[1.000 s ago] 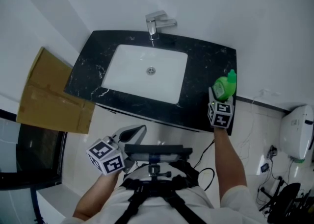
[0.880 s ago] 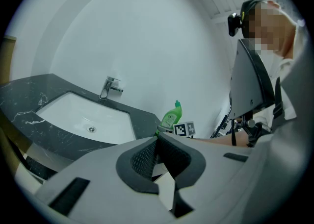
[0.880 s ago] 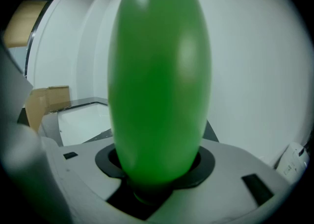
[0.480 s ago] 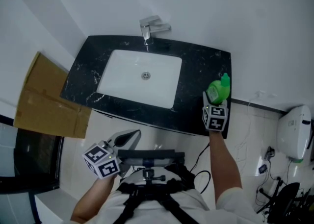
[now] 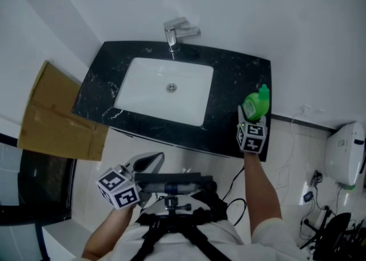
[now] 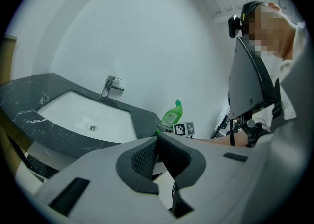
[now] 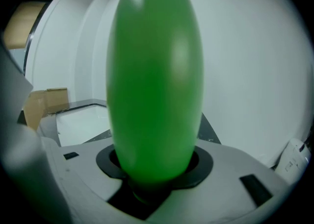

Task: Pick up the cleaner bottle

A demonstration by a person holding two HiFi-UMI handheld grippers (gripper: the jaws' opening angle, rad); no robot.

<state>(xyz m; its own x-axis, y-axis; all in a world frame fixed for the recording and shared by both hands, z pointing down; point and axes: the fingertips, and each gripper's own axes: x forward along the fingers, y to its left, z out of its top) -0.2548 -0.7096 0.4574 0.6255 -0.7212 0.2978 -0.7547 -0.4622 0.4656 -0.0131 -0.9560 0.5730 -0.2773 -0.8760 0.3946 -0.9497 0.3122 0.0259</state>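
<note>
vs 1 s ago: only the framing shifted a bit. Both grippers and the bottle sit where they did against the counter; no lift visible.

Right gripper [image 5: 249, 118]: jaws clamped on the lower body of the green plastic cleaner bottle [image 5: 255, 105]. In the right gripper view the bottle fills the gap and both black pads sit against its sides. The bottle is roughly upright, cap on the far side and on top, and the gripper comes at it from the near side.

Bottle location: right end of the black marble counter [image 5: 234, 80], near its near-right corner, right of the white rectangular sink basin [image 5: 150, 95]. Can't tell whether its base is touching the counter.

Left gripper [image 5: 153, 159]: pads pressed together with nothing between them. It is held low on the near left, in front of the black chest rig [image 5: 171, 188], well apart from the bottle.

Surroundings: chrome faucet [image 5: 176, 30] at the far edge behind the basin. Brown cardboard sheet [image 5: 57, 111] leaning left of the counter. White plastic wall unit [image 5: 344, 154] on the far right, with cables below it. Nothing stands just beside the bottle apart from the right gripper.
</note>
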